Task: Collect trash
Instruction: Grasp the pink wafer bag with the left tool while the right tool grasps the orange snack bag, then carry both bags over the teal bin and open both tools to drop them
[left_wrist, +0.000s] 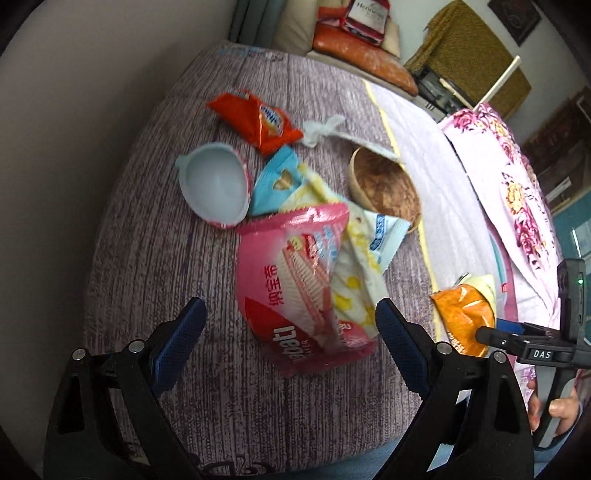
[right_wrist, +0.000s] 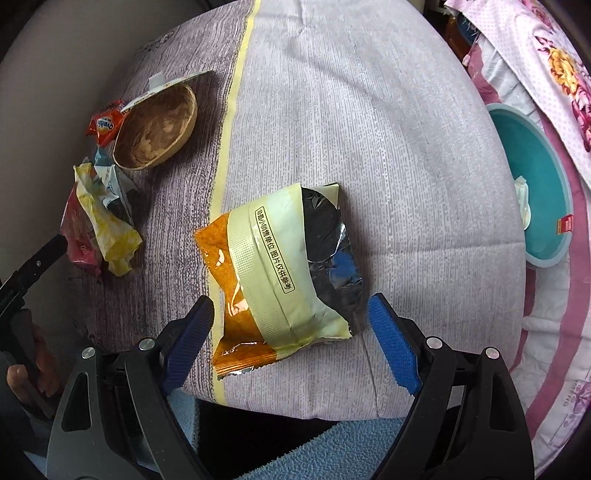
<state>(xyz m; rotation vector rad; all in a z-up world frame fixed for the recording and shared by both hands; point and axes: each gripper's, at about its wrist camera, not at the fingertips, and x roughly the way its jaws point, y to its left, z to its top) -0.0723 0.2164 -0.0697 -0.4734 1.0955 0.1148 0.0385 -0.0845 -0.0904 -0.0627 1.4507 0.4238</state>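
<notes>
White letters "DAS" stand on the right gripper (left_wrist: 517, 341). Between its open fingers, the orange-and-cream packet (right_wrist: 273, 273) bears boxed Chinese print. Far beyond, the small red wrapper (right_wrist: 105, 125) reads "Ovaltine", partly legible.

pink wafer wrapper (left_wrist: 295, 280) covers most of the yellow wrapper (left_wrist: 354, 291) under it, teal basin (right_wrist: 532, 184) half hidden by the floral blanket (right_wrist: 546, 66), background's pretty blurry

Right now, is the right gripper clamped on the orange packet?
No: the right gripper stands open around the orange packet, pads clear.
</notes>
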